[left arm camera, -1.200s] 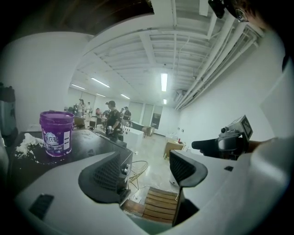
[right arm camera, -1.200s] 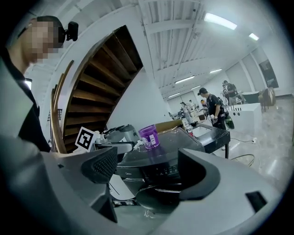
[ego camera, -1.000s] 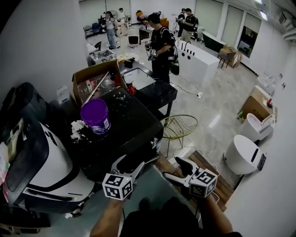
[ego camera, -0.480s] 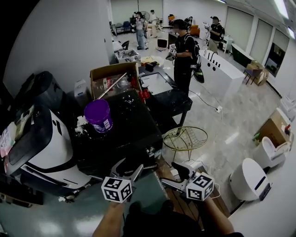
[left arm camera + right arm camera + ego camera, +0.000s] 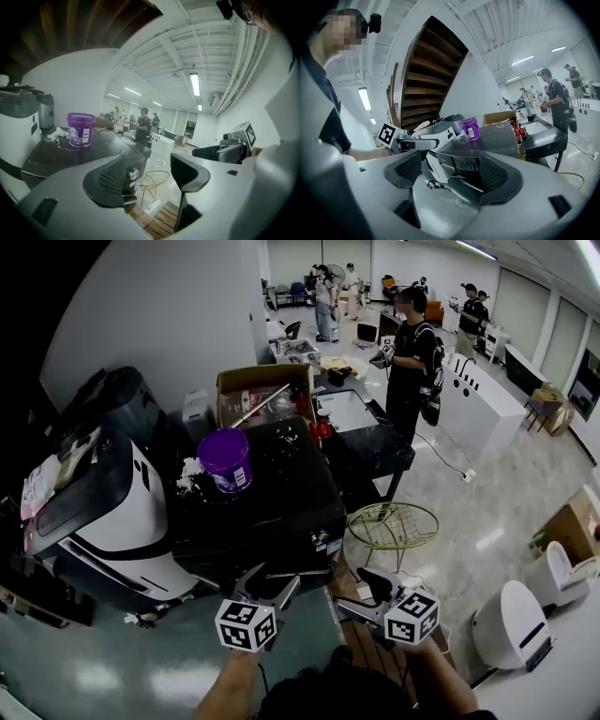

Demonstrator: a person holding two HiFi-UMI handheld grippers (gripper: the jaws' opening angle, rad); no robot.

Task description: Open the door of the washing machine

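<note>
Washer (image 5: 272, 502): dark unit at centre of the head view, right of a white machine (image 5: 155, 521). No view shows its door clearly, and it is judged shut, so the task has not begun.

Both sets of tongs sit at bottom centre, aimed at the washer front, which is judged to be an approach posture.
- Left tongs (image 5: 270, 585): released, nothing between the jaws.
- Right tongs (image 5: 361, 594): released, empty.

A purple bucket (image 5: 226, 458) stands on the washer top, with white crumpled material (image 5: 190, 474) just beside it. The bucket's contents are not visible. If the door is a top lid, the bucket would obstruct it. Behind the washer, a cardboard box (image 5: 253, 381) holds mixed items, with a rod (image 5: 267, 404) leaning out.
</note>
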